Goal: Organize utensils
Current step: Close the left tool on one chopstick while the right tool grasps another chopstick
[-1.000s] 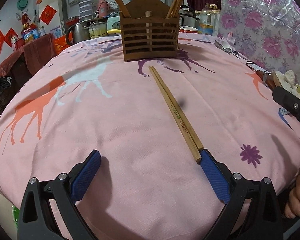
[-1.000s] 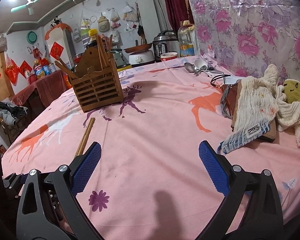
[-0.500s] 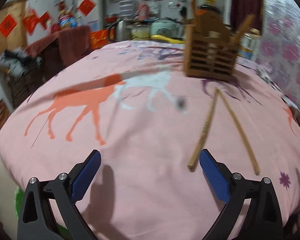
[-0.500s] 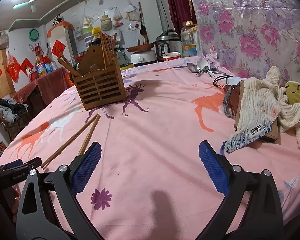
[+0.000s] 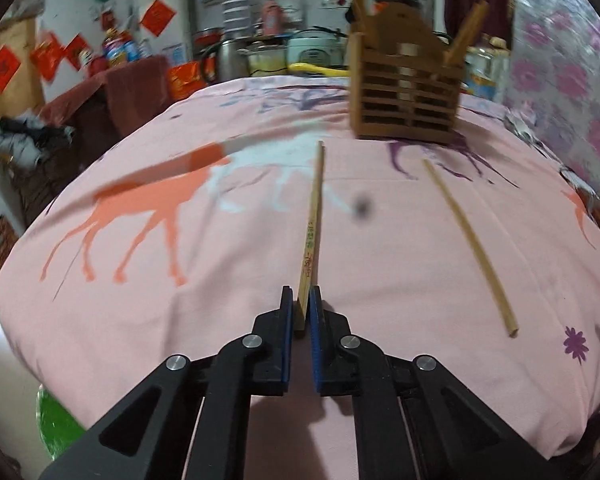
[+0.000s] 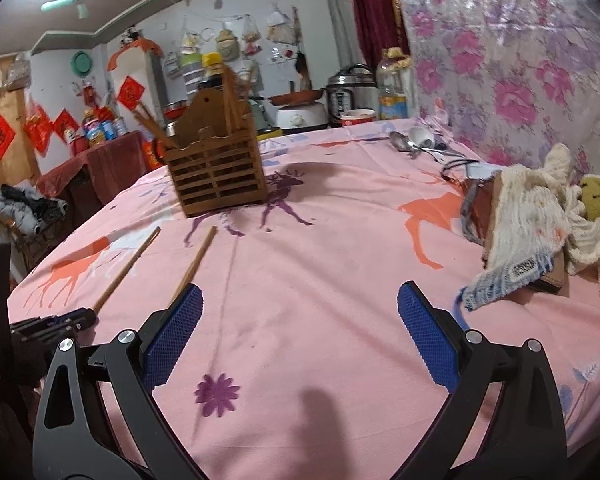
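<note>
My left gripper (image 5: 299,300) is shut on the near end of a wooden chopstick (image 5: 313,224) that points toward the wooden utensil holder (image 5: 406,100). A second chopstick (image 5: 466,244) lies loose on the pink cloth to its right. The holder holds several chopsticks. In the right wrist view the holder (image 6: 218,184) stands at the back left, both chopsticks (image 6: 126,270) (image 6: 196,264) lie in front of it, and the left gripper (image 6: 60,322) shows at the left edge. My right gripper (image 6: 300,316) is open and empty above the cloth.
A pile of cloths and a stuffed toy (image 6: 540,224) lies at the table's right side. Metal spoons (image 6: 412,144) lie at the far right. Cookers and bottles (image 6: 352,96) stand behind the table. A floral wall (image 6: 520,60) runs along the right.
The two chopsticks were side by side and have been spread apart. My left gripper swung left, then closed on the near end of the left chopstick. The right gripper stayed open.
</note>
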### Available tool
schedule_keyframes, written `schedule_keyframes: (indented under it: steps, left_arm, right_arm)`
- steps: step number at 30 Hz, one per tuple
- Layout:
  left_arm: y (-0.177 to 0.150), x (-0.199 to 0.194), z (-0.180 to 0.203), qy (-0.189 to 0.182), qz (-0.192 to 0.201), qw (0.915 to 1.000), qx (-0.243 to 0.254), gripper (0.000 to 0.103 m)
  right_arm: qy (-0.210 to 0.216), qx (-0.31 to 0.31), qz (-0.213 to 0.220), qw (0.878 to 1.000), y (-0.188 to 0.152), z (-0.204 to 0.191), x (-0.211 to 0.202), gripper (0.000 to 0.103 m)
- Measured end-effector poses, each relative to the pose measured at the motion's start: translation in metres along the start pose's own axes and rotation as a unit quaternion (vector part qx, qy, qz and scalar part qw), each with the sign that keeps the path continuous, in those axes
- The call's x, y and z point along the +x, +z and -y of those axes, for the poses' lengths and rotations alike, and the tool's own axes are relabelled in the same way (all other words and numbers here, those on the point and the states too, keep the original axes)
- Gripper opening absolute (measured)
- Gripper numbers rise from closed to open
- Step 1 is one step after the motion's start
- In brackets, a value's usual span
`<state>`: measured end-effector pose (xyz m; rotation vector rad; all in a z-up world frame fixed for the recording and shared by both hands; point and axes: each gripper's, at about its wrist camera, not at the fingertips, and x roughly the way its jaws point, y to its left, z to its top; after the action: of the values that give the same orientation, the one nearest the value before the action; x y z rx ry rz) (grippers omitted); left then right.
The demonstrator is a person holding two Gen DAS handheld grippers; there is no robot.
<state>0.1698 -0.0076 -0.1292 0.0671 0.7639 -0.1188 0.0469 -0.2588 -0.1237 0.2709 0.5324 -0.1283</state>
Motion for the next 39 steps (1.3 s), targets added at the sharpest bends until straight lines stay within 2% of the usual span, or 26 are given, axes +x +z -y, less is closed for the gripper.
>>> schedule_keyframes:
  steps: [1, 2, 5, 8, 12, 18, 20, 21, 23, 26, 29, 34, 39]
  left_arm:
    - [-0.002, -0.002, -0.004, 0.0, 0.001, 1.0, -0.003, 0.012]
    - [-0.004, -0.004, -0.01, -0.006, 0.004, 0.9999, -0.009, 0.016]
    - [-0.005, -0.005, -0.02, -0.004, 0.007, 0.9996, -0.028, 0.051]
    - [-0.004, -0.005, -0.026, -0.008, 0.009, 0.9992, -0.039, 0.052]
    - [-0.005, -0.005, -0.021, -0.001, 0.013, 0.9995, -0.03, 0.054]
    - [-0.006, -0.005, -0.019, 0.002, 0.016, 0.9995, -0.026, 0.062]
    - [-0.007, -0.005, -0.018, 0.004, 0.017, 0.9996, -0.023, 0.064]
    - [-0.008, -0.005, -0.017, 0.005, 0.018, 0.9996, -0.022, 0.065]
    - [-0.008, -0.005, -0.016, 0.006, 0.019, 0.9996, -0.02, 0.066]
    - [-0.008, -0.005, -0.016, 0.006, 0.018, 0.9996, -0.02, 0.067]
    - [-0.009, -0.005, -0.014, 0.004, 0.018, 0.9996, -0.021, 0.068]
    - [-0.01, -0.005, -0.014, 0.004, 0.018, 0.9996, -0.021, 0.068]
    - [-0.01, -0.005, -0.013, 0.005, 0.018, 0.9996, -0.02, 0.068]
  right_arm:
    - [0.011, -0.007, 0.0, 1.0, -0.001, -0.004, 0.0, 0.094]
    - [0.021, -0.011, -0.002, 1.0, -0.002, -0.007, -0.001, 0.094]
    - [0.063, -0.036, -0.012, 0.997, -0.007, -0.023, -0.001, 0.088]
    - [0.092, -0.08, -0.027, 0.992, -0.014, -0.045, 0.002, 0.078]
    - [0.126, -0.104, -0.062, 0.985, -0.021, -0.062, 0.012, 0.066]
    - [0.137, -0.137, -0.108, 0.975, -0.032, -0.09, 0.033, 0.052]
    - [0.131, -0.141, -0.123, 0.974, -0.034, -0.094, 0.041, 0.036]
    - [0.127, -0.137, -0.119, 0.975, -0.033, -0.092, 0.042, 0.032]
    - [0.117, -0.12, -0.123, 0.978, -0.031, -0.082, 0.045, 0.008]
    - [0.089, -0.079, -0.126, 0.985, -0.024, -0.053, 0.047, 0.008]
    - [0.112, -0.053, -0.13, 0.984, -0.024, -0.033, 0.043, 0.013]
    - [0.124, -0.065, -0.122, 0.983, -0.023, -0.039, 0.042, 0.019]
    - [0.113, -0.081, -0.117, 0.983, -0.021, -0.046, 0.045, 0.022]
